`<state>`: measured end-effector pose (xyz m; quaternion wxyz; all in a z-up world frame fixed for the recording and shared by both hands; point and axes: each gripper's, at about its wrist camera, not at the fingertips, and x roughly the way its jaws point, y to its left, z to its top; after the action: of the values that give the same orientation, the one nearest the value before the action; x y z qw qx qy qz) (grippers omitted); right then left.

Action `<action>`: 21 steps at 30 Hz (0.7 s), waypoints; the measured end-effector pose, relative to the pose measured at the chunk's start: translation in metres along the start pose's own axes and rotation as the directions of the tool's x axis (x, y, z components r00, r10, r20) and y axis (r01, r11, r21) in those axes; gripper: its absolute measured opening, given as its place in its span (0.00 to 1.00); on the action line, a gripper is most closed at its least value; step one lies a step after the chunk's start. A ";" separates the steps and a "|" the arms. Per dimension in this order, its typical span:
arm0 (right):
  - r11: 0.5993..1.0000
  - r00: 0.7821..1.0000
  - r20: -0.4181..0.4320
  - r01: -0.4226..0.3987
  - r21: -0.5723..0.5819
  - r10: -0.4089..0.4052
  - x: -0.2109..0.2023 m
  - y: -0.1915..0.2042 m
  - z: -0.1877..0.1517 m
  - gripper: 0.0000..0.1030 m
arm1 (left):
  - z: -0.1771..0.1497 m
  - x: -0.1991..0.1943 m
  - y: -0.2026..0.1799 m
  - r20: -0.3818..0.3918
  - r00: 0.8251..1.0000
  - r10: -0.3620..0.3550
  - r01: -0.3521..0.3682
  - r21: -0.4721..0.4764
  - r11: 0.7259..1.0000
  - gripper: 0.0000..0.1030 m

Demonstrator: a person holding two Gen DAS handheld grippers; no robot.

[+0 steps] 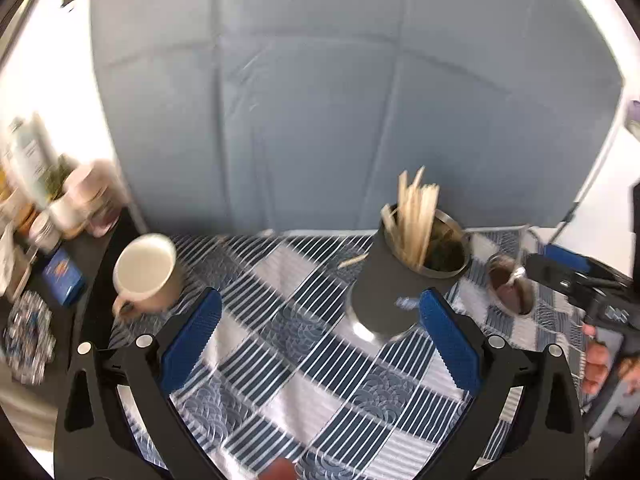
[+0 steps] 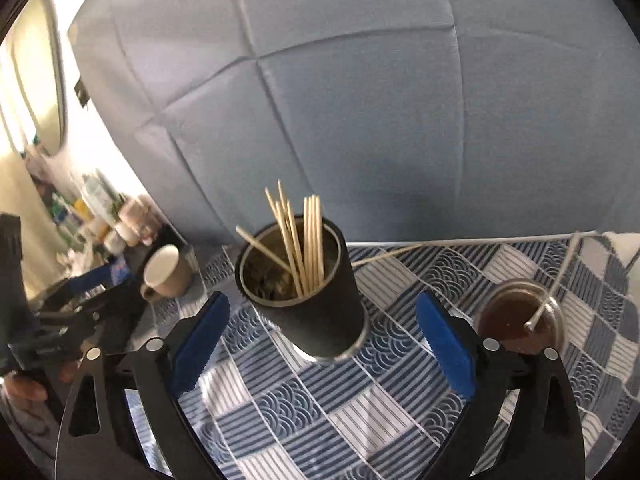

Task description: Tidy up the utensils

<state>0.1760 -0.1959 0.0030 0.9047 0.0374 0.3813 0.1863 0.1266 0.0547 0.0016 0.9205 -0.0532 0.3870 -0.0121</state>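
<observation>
A dark cylindrical holder (image 1: 400, 292) (image 2: 324, 320) stands on the checked cloth with several wooden sticks (image 1: 414, 220) (image 2: 306, 244) upright in it. One loose stick (image 1: 352, 261) lies on the cloth just left of the holder. My left gripper (image 1: 320, 296) is open over bare cloth, its right finger close beside the holder's base. My right gripper (image 2: 322, 298) is open too, and the holder stands between its blue pads (image 2: 200, 344) without touching them. Neither gripper holds anything.
A cream mug (image 1: 146, 272) (image 2: 166, 270) stands at the left. A glass of brown liquid (image 1: 510, 284) (image 2: 520, 320) with a spoon in it stands at the right. Bottles and jars (image 1: 40, 184) crowd a dark shelf far left. A blue padded wall rises behind the table.
</observation>
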 end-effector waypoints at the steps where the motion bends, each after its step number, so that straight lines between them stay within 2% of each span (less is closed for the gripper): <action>1: 1.000 1.000 0.002 0.009 -0.017 -0.009 -0.003 0.003 -0.006 0.90 | -0.002 -0.002 0.000 0.007 1.000 0.009 -0.008 -0.008 1.000 0.94; 4: 0.998 0.999 -0.010 0.031 -0.048 -0.031 -0.009 0.012 -0.024 0.92 | -0.020 -0.010 0.004 0.018 0.999 0.035 -0.034 -0.056 0.998 0.94; 6: 0.998 0.999 -0.024 0.037 -0.046 -0.038 -0.013 0.015 -0.037 0.92 | -0.034 -0.013 0.005 0.002 1.000 0.024 -0.023 -0.083 0.996 0.94; 9: 0.998 0.995 -0.068 0.065 -0.024 -0.066 -0.016 0.020 -0.060 0.92 | -0.050 -0.017 0.002 -0.025 1.000 0.019 -0.021 -0.085 0.996 0.94; 13: 0.997 0.995 -0.078 0.067 -0.037 -0.070 -0.025 0.029 -0.086 0.92 | -0.070 -0.023 0.001 -0.047 0.998 0.037 -0.042 -0.105 0.994 0.94; 15: 0.997 0.997 -0.070 0.038 -0.062 -0.042 -0.032 0.035 -0.093 0.92 | -0.077 -0.027 -0.002 -0.059 0.998 0.022 -0.028 -0.109 0.994 0.94; 17: 0.996 0.997 -0.061 0.045 -0.076 -0.049 -0.044 0.041 -0.098 0.92 | -0.084 -0.034 -0.008 -0.070 0.998 0.005 -0.012 -0.097 0.995 0.94; 21: 0.997 0.997 -0.044 0.069 -0.022 -0.070 -0.071 0.042 -0.097 0.92 | -0.089 -0.055 -0.017 -0.058 0.998 -0.004 0.000 -0.074 0.997 0.94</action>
<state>0.0491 -0.1901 -0.0086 0.9022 0.0105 0.4007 0.1595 0.0251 0.0329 -0.0190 0.9062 -0.0874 0.4138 -0.0002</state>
